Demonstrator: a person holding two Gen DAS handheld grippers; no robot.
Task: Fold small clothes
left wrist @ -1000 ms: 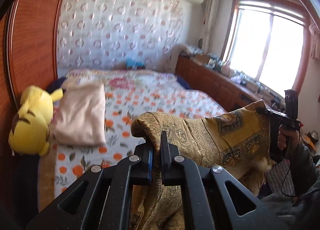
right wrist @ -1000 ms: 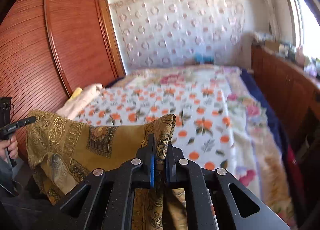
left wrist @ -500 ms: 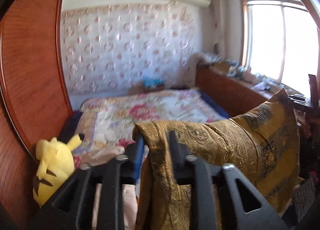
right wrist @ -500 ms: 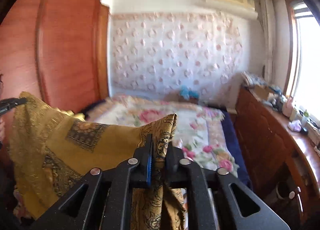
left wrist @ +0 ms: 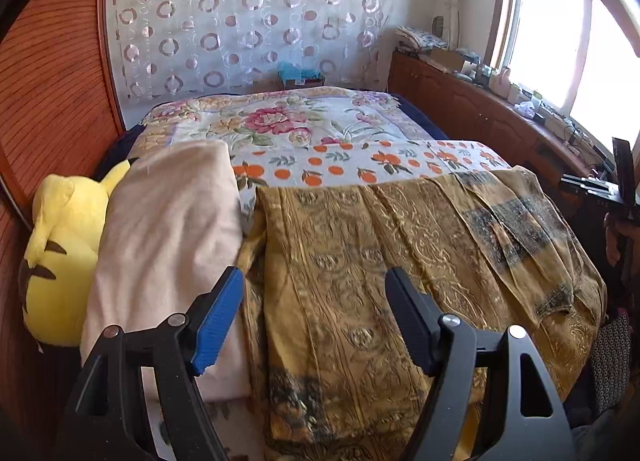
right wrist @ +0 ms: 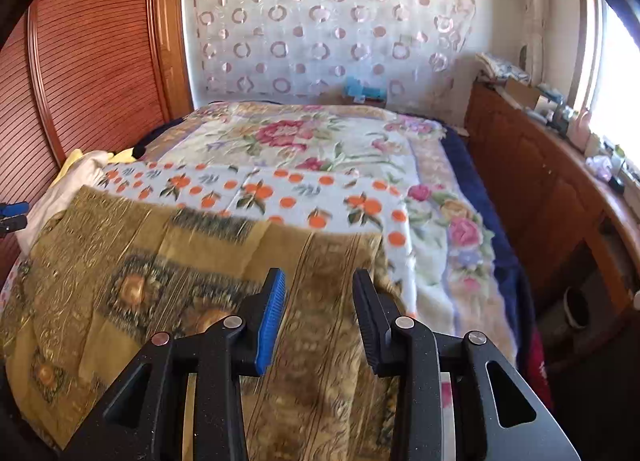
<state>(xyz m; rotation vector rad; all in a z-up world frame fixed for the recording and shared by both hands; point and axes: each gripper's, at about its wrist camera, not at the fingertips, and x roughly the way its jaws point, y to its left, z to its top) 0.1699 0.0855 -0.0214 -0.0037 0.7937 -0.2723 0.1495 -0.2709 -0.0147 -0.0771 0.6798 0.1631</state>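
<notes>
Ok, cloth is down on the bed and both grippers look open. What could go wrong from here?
1. The gold patterned cloth lies rumpled, with creases near its right side; folding it as it lies would likely lock those in.
2. Its near edge hangs over the bed's edge below the right gripper, so it may slide off.
3. Its left edge lies against the pink folded cloth; the left gripper, jaws just opened, could catch both.

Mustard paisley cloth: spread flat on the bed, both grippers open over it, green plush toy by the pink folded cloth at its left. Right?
Not quite: the plush toy is yellow, as the left wrist view shows. The rest holds: mustard paisley cloth spread on the bed, left gripper and right gripper open over it, pink folded cloth at its left.
</notes>
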